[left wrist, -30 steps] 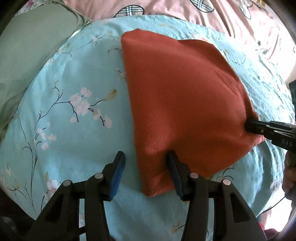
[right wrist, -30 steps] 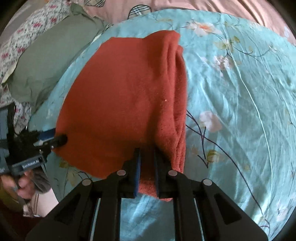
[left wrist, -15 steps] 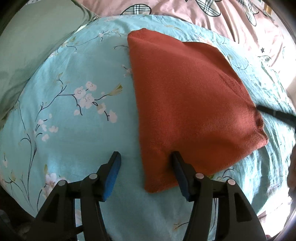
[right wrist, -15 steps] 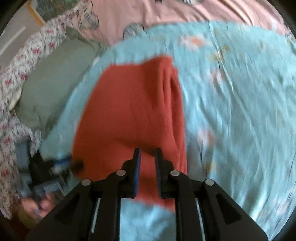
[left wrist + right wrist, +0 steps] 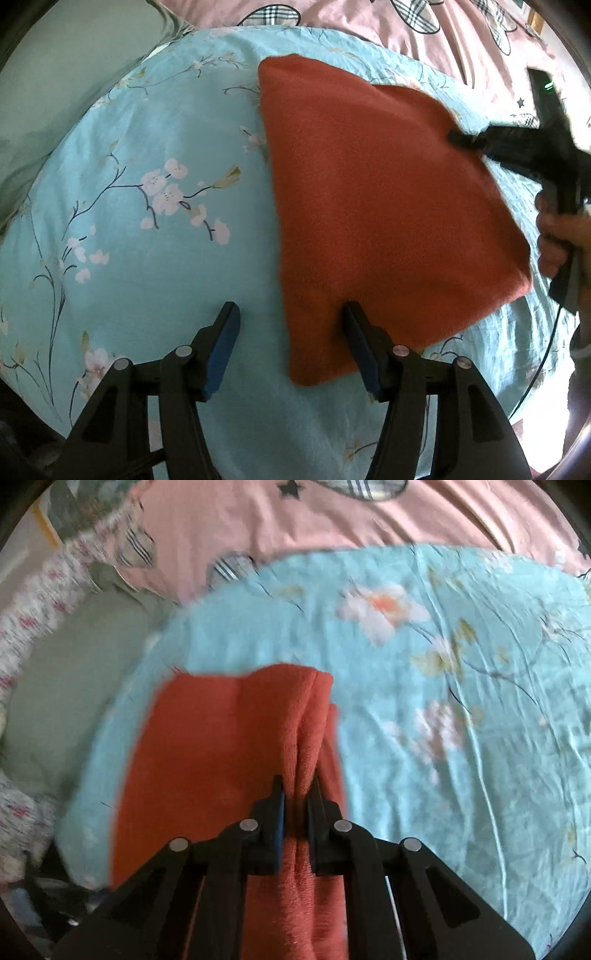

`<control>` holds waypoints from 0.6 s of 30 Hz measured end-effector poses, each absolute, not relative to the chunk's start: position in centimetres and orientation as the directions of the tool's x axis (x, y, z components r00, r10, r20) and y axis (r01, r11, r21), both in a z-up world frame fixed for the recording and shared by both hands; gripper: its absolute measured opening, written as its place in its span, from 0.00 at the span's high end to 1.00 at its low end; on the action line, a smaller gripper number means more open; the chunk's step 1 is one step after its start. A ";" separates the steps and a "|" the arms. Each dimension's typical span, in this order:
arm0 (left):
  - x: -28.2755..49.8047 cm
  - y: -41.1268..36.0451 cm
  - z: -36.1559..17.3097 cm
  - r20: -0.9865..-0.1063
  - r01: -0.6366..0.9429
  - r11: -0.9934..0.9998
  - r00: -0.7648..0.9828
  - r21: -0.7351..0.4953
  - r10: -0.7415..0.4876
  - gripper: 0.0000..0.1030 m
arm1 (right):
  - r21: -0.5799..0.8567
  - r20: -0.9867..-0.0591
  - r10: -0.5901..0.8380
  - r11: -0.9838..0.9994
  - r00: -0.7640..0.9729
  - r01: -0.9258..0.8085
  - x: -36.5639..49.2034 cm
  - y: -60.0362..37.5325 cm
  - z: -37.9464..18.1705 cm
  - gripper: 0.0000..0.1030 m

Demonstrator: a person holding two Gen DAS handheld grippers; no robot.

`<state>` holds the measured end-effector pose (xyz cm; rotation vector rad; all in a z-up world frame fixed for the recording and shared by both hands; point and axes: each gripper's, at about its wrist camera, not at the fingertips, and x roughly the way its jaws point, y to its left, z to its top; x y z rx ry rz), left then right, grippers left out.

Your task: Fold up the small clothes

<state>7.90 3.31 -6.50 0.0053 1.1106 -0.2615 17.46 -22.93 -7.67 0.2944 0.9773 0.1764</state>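
Two claws are at work on one folded rust-red cloth, which lies on a blue floral sheet. The right claw is clamped on a bunched ridge of the cloth, the layered edge running straight ahead of its tips and the flat body spread to its left. The left claw is held with its blue pads wide apart and nothing between them; the near corner of the cloth lies between the pads, against the right one, and the rest stretches ahead and to the right. Several layers are pinched by the right claw, so only the top ones might be carried if it is drawn across, and the stack would then be splayed or the fold skewed. With the left claw unclenched, the near corner is not pinned and could be dragged along the smooth sheet. Blur in the right view suggests quick motion, which could let the ridge slip out. No brand, label or readable writing can be made out.
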 end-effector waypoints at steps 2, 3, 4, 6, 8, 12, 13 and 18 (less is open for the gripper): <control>8.0 2.9 -6.5 -0.888 0.217 0.970 0.416 -0.112 -0.195 0.39 | 0.359 -0.772 0.301 0.933 0.559 -0.007 17.6 -23.5 -8.4 0.87; 8.1 2.8 -6.4 -0.890 0.218 0.970 0.415 -0.107 -0.191 0.39 | 0.362 -0.773 0.303 0.932 0.558 -0.005 17.6 -23.6 -8.1 0.86; 8.1 2.8 -6.4 -0.891 0.216 0.971 0.413 -0.107 -0.190 0.39 | 0.360 -0.774 0.298 0.933 0.559 0.002 17.4 -23.6 -7.6 0.85; 7.9 3.0 -6.3 -0.892 0.209 0.971 0.408 -0.118 -0.196 0.39 | 0.348 -0.773 0.282 0.938 0.568 0.007 16.7 -23.8 -6.7 0.82; 7.6 3.1 -6.3 -0.892 0.209 0.971 0.408 -0.118 -0.196 0.39 | 0.339 -0.754 0.271 0.941 0.599 0.001 14.8 -23.6 -5.1 0.82; 7.0 3.1 -6.3 -0.892 0.206 0.972 0.410 -0.114 -0.191 0.39 | 0.387 -0.689 0.361 0.916 0.628 -0.102 9.9 -22.4 -3.0 0.82; 7.0 3.1 -6.3 -0.892 0.206 0.972 0.411 -0.110 -0.188 0.39 | 0.401 -0.689 0.400 0.905 0.604 -0.142 9.1 -21.8 -3.2 0.81; 6.7 3.0 -6.2 -0.895 0.207 0.973 0.406 -0.105 -0.183 0.38 | 0.337 -0.784 0.328 0.938 0.527 -0.083 7.9 -21.7 -7.8 0.83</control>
